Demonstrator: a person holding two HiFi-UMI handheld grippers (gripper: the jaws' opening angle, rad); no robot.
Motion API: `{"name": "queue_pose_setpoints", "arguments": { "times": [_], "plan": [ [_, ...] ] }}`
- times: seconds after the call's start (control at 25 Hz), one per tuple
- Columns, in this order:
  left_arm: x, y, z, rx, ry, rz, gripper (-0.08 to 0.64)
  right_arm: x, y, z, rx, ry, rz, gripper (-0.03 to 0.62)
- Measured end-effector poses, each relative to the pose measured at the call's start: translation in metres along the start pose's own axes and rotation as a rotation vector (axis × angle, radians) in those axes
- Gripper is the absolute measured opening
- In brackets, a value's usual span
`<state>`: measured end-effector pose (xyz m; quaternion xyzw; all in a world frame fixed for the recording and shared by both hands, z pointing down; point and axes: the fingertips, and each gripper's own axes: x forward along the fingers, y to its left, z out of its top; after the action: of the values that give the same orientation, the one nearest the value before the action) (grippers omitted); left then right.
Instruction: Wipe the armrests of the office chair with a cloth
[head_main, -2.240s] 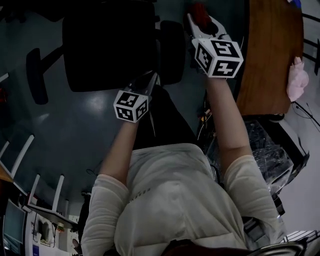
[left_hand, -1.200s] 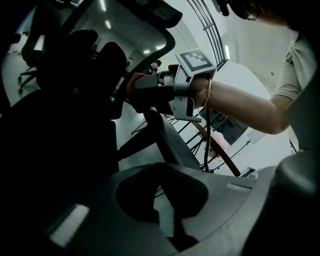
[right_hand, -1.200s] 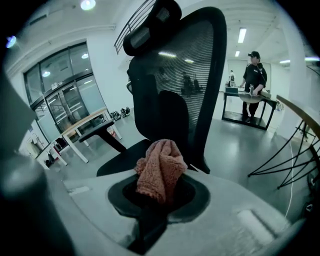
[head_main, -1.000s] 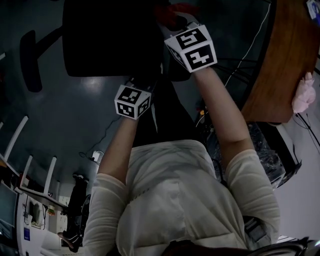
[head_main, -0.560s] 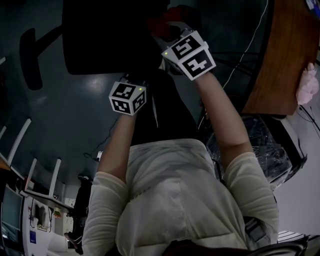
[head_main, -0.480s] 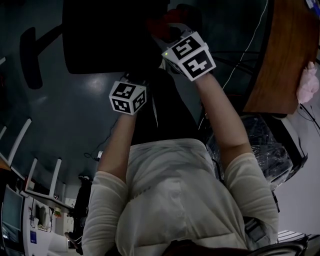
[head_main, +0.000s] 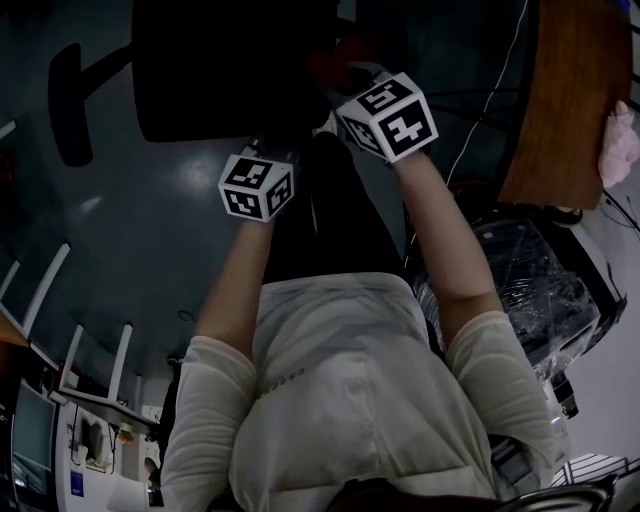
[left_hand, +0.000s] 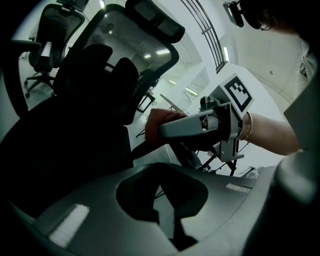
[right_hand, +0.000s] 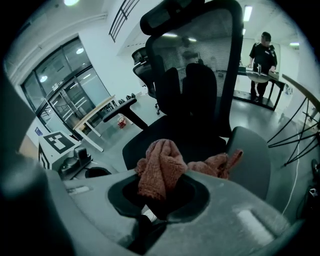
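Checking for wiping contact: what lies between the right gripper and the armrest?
The cloth. The right gripper view shows the right gripper shut on it, and its far end lies on the grey armrest.

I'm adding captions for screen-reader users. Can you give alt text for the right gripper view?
The right gripper clamps a reddish cloth, whose far end lies against the grey armrest of a black, mesh-backed office chair. Far behind, a person stands at a desk.
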<state>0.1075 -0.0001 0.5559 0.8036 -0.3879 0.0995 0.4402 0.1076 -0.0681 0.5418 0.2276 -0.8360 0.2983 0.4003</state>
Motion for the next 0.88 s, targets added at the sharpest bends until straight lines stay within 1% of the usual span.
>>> {"name": "queue_pose_setpoints", "arguments": {
  "times": [0.12, 0.32, 0.52, 0.64, 0.68, 0.76, 0.88],
  "plan": [
    [-0.009, 0.000, 0.000, 0.012, -0.008, 0.001, 0.015, -0.001, 0.016, -0.016, 0.008, 0.029, 0.002, 0.051],
    [-0.025, 0.000, -0.012, 0.024, -0.002, 0.000, 0.015, -0.002, 0.036, -0.039, 0.003, 0.058, -0.012, 0.051],
    [-0.043, -0.006, -0.023, 0.036, -0.005, 0.001, 0.015, -0.010, 0.055, -0.058, 0.096, 0.071, 0.015, 0.051],
    [-0.052, -0.011, -0.030, 0.061, 0.002, -0.004, 0.015, -0.014, 0.068, -0.073, 0.134, 0.084, 0.025, 0.051],
    [-0.055, -0.013, -0.032, 0.071, 0.002, -0.006, 0.015, -0.015, 0.072, -0.077, 0.147, 0.080, 0.027, 0.051],
    [-0.060, -0.017, -0.032, 0.086, -0.010, -0.004, 0.015, -0.021, 0.079, -0.081, 0.175, 0.040, 0.015, 0.051],
    [-0.075, -0.025, -0.023, 0.105, -0.056, 0.013, 0.015, -0.037, 0.090, -0.073, 0.217, -0.077, -0.018, 0.051]
  ]
}}
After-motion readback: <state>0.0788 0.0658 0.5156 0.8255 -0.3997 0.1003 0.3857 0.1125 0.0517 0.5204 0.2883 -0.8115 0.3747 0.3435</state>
